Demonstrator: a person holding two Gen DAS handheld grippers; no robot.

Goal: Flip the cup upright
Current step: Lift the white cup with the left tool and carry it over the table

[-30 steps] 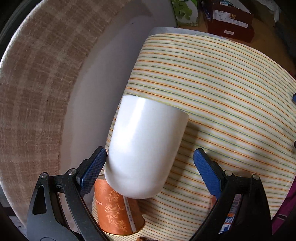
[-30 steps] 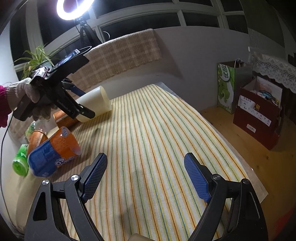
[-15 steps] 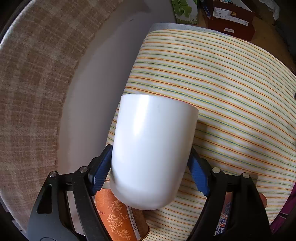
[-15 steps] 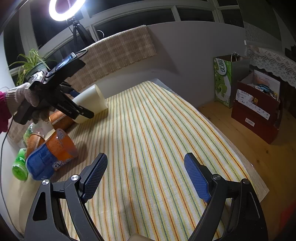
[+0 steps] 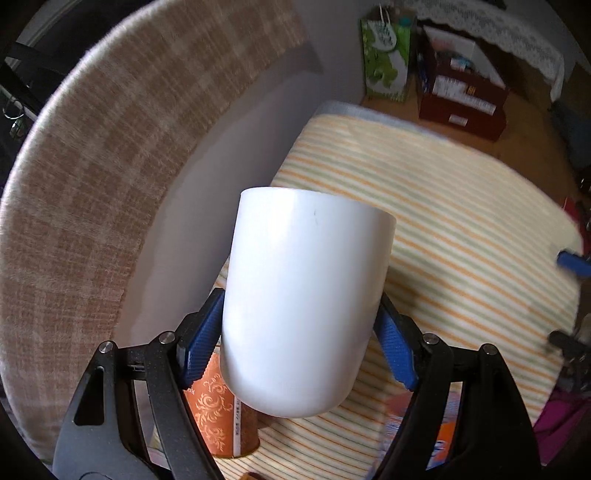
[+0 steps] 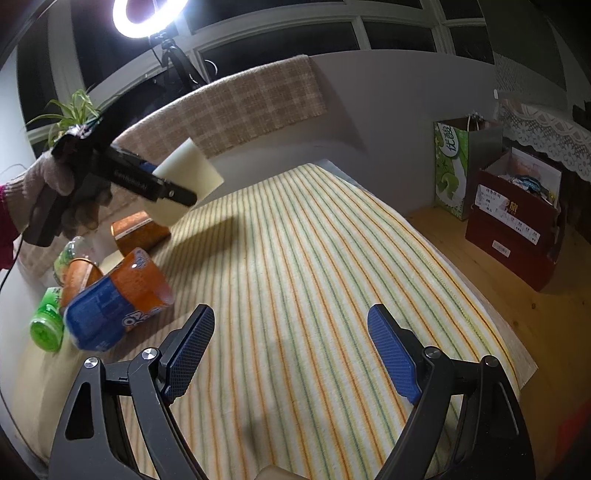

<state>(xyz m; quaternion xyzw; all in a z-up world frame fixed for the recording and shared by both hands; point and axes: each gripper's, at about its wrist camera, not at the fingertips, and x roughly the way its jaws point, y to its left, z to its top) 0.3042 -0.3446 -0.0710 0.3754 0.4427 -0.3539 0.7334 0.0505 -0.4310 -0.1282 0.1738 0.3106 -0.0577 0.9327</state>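
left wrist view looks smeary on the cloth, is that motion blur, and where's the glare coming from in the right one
Left wrist view: the striped cloth is streaked by blur, while the white cup in the left gripper stays sharp. Right wrist view: the ring light blows out to white at the top, the windows behind are dark, and the fisheye bends the cloth's stripes.

ring light (image 6: 148, 15) on | dark windows (image 6: 280, 40) | grey wall (image 6: 388, 96) | wooden floor (image 6: 554, 332)

Cans (image 6: 122, 295) left; striped cloth (image 6: 314, 277) open
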